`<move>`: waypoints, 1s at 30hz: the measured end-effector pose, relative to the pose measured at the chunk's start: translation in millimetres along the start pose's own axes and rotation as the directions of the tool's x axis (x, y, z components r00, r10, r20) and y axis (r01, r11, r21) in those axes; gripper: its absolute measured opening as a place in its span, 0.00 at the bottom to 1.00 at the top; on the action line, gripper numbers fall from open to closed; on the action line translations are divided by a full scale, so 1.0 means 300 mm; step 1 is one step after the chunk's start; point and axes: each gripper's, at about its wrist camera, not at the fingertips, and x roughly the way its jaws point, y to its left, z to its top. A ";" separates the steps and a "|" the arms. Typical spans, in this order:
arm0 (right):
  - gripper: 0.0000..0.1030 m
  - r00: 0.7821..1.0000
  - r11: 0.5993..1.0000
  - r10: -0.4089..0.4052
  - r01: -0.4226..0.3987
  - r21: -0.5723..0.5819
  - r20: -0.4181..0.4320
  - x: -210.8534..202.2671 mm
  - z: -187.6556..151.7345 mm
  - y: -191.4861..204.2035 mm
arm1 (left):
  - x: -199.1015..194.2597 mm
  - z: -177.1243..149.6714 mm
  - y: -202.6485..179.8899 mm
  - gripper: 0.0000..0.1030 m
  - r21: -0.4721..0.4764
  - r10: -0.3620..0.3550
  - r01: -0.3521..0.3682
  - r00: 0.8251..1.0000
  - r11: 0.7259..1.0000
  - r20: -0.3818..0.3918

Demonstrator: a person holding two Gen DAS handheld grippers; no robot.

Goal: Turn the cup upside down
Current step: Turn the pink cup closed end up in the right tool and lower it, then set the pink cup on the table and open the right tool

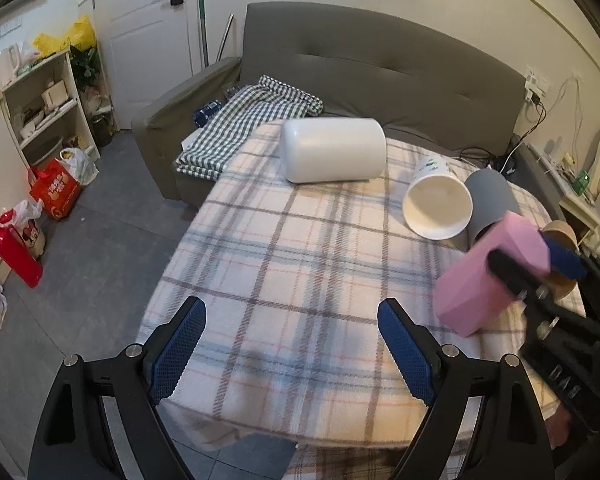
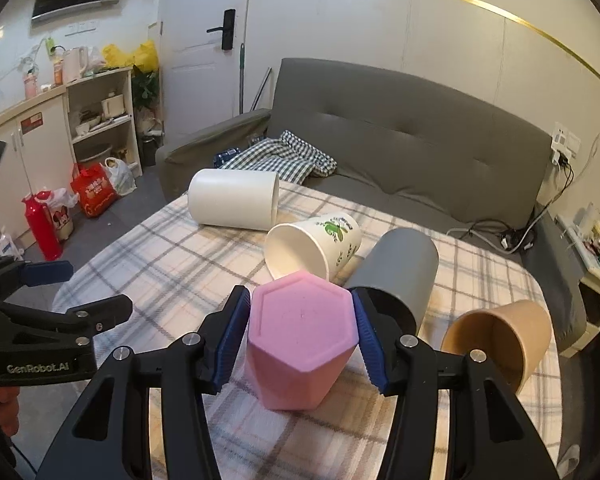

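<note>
The right gripper (image 2: 300,332) has its blue-padded fingers (image 2: 232,338) clenched on the pink hexagonal plastic cup (image 2: 302,340), one pad pressed to each side. The cup is base-up with its flat six-sided bottom toward the camera, tilted, its lower end down at the plaid cloth of the bench (image 2: 172,264); whether it touches the cloth cannot be told.

The left gripper (image 1: 292,344) hovers over the near edge of the bench with its fingers (image 1: 180,350) spread wide, grasping nothing.

The left wrist view shows the pink cup (image 1: 488,276) from the side, slanted, with the right gripper (image 1: 540,280) closed around it at the bench's right edge. It also shows the closed rounded base of the large white cylindrical cup (image 1: 332,150) lying on its side, and looks into the mouth of the white paper cup with green leaf print (image 1: 436,200).

The right wrist view alone shows the leaf print clearly (image 2: 336,232), the grey cylindrical cup (image 2: 400,268) lying on its side just beside the paper cup, and the tan cup (image 2: 500,336) lying with its mouth toward the camera. The left gripper (image 2: 60,292) appears at that view's left edge.
</note>
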 end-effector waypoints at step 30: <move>0.78 0.981 0.977 -0.096 0.060 0.206 0.169 -0.575 -0.175 -0.191 | -0.468 -0.160 -0.214 0.88 0.061 -0.033 0.012 0.930 0.998 0.365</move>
